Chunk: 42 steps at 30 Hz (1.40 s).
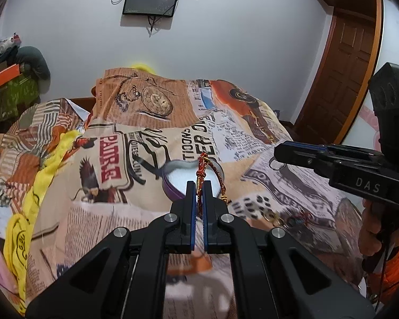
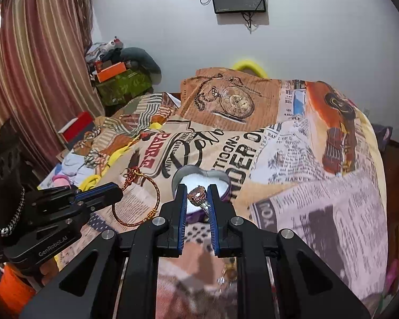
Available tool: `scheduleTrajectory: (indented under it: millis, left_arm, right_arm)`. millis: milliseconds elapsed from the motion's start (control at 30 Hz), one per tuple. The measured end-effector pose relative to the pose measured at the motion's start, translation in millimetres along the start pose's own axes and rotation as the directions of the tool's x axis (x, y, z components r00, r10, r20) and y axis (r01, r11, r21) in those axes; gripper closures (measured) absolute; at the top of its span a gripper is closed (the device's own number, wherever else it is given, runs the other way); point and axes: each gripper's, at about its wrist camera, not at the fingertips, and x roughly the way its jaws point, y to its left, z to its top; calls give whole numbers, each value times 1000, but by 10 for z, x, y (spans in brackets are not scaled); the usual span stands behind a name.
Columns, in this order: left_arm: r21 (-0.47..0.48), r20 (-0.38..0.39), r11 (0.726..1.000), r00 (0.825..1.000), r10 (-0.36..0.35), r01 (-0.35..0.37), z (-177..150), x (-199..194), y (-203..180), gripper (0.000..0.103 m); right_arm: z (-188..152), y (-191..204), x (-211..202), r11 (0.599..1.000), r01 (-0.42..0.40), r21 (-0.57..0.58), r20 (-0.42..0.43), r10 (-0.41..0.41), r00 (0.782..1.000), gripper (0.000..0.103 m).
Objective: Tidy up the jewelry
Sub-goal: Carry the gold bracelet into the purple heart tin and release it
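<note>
On the bed [image 2: 319, 199], the heart-shaped box [image 2: 200, 178] sits empty while the left gripper [image 1: 198, 186] has its jaws clamped on the cord bracelet [image 1: 202, 170] and the right gripper [image 2: 197, 194] on the ring [image 2: 196, 195], neither yet stowed.

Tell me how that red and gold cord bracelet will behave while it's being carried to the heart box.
The bracelet in the left tongs probably holds its hoop shape, so fairly stiff. Pinched at one spot, it may swing. It looks light, unlikely to slip.
</note>
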Motion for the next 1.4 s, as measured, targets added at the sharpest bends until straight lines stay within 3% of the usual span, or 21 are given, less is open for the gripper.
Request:
scheduleTrajectory:
  millis: [333, 700, 1133, 1400]
  left_arm:
    - [-6, -65, 1000, 998, -23, 23, 213, 567, 156, 101]
    - [-28, -189, 997, 979, -76, 72, 244, 1116, 285, 101]
    - [13, -222, 999, 974, -35, 39, 170, 1263, 279, 101]
    - [29, -199, 1000, 980, -4, 10, 195, 1109, 289, 100]
  right_arm:
    - [238, -76, 420, 1000, -4, -27, -63, 2, 998, 89]
    - [229, -195, 981, 999, -8, -36, -210, 1, 978, 89]
    - [146, -227, 1254, 999, -42, -34, -317, 29, 948, 89]
    - [103, -193, 1260, 997, -80, -17, -357, 69, 931, 89]
